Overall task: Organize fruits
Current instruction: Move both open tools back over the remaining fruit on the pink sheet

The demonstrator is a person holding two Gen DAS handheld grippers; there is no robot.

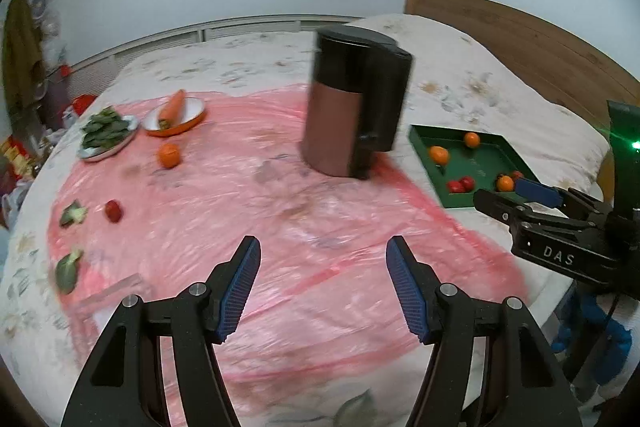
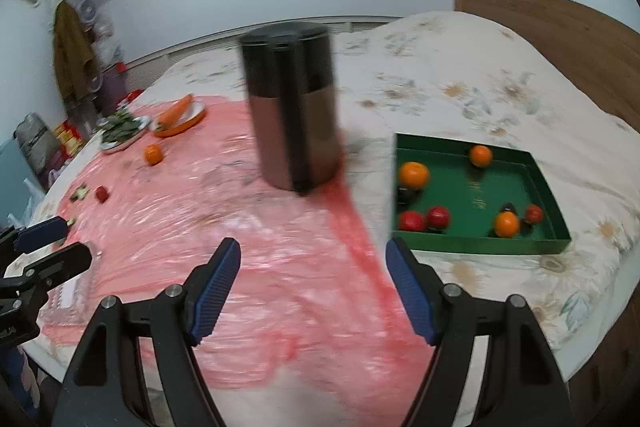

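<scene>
Both grippers, left gripper (image 1: 322,281) and right gripper (image 2: 312,281), stand apart and empty. One orange (image 1: 169,155) and one red fruit (image 1: 113,210) lie loose on the pink sheet (image 1: 320,227), well apart from the green tray (image 2: 472,187). The left gripper should straddle the orange and close gently.

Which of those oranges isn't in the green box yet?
The orange lying alone on the pink sheet, near the carrot plate; the other three sit inside the green tray.
</scene>
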